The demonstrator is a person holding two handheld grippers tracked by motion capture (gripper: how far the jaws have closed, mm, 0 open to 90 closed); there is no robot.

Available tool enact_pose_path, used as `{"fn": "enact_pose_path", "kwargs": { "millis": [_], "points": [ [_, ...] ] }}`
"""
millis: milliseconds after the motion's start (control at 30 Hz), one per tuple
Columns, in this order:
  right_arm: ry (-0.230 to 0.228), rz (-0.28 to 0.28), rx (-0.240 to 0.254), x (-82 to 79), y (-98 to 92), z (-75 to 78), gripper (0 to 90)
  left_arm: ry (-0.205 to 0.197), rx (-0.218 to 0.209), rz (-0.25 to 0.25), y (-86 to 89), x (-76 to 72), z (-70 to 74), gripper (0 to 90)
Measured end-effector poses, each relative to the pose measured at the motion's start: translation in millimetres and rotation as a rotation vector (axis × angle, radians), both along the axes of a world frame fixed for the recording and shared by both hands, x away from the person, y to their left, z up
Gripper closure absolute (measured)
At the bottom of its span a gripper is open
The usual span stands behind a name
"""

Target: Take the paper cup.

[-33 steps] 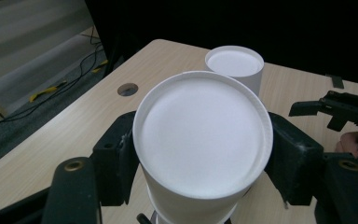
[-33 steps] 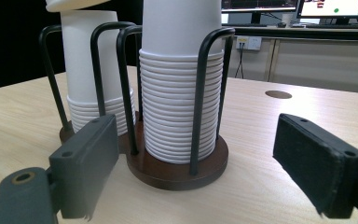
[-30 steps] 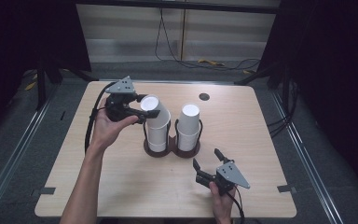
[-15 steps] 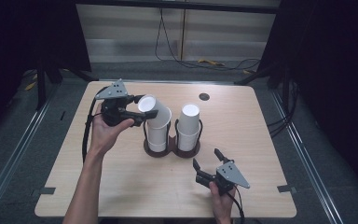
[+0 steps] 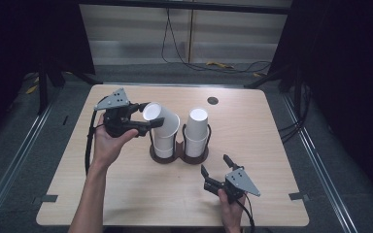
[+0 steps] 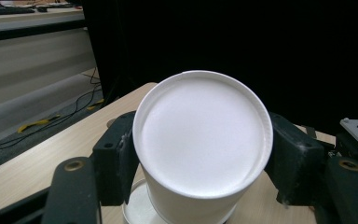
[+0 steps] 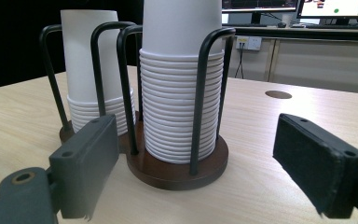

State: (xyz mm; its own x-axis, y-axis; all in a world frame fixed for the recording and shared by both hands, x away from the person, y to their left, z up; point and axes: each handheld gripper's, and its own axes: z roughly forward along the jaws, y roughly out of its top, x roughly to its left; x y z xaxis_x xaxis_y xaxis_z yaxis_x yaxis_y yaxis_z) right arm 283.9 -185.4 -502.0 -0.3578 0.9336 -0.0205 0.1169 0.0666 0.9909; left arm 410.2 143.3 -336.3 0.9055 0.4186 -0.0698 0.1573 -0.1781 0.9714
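Note:
Two stacks of upside-down white paper cups stand in a dark double cup holder [image 5: 179, 156] with black wire uprights at mid table. My left gripper [image 5: 151, 118] is shut on the top cup [image 5: 161, 120] of the left stack [image 5: 163, 141] and tilts it toward the left. In the left gripper view the cup's round white base [image 6: 200, 133] sits squeezed between the two black pads. My right gripper [image 5: 213, 164] rests open on the table in front of the right stack [image 5: 195, 132]. Its own view shows that stack [image 7: 179, 93] close ahead, with nothing between the pads.
The wooden table [image 5: 126, 194] has a small dark round hole [image 5: 212, 100] at its far right. Cables lie on the floor beyond the far edge. A metal rail runs along each side of the table.
My left gripper has tipped the top cup of the left stack over to the left and drawn back a little. The right gripper has stayed put.

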Motion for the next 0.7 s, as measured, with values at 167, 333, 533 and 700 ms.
{"fn": "enact_pose_path", "kwargs": {
  "millis": [167, 333, 533, 700],
  "points": [
    [-0.003, -0.002, 0.000, 0.1, 0.0, -0.1, 14.1, -0.012, 0.005, -0.017, -4.7, -6.8, -1.6, 34.1],
    [0.000, 0.002, 0.001, 0.0, 0.1, 0.0, 14.1, -0.025, 0.008, -0.028, -7.3, -12.8, -4.9, 34.1],
    [0.002, 0.005, 0.002, 0.6, -0.5, 0.1, 14.1, -0.025, -0.007, -0.047, -7.8, -19.2, -8.5, 34.0],
    [0.019, 0.022, 0.008, 2.4, -1.2, 0.5, 13.9, -0.030, -0.012, -0.059, -9.5, -23.8, -12.7, 34.0]
  ]
}}
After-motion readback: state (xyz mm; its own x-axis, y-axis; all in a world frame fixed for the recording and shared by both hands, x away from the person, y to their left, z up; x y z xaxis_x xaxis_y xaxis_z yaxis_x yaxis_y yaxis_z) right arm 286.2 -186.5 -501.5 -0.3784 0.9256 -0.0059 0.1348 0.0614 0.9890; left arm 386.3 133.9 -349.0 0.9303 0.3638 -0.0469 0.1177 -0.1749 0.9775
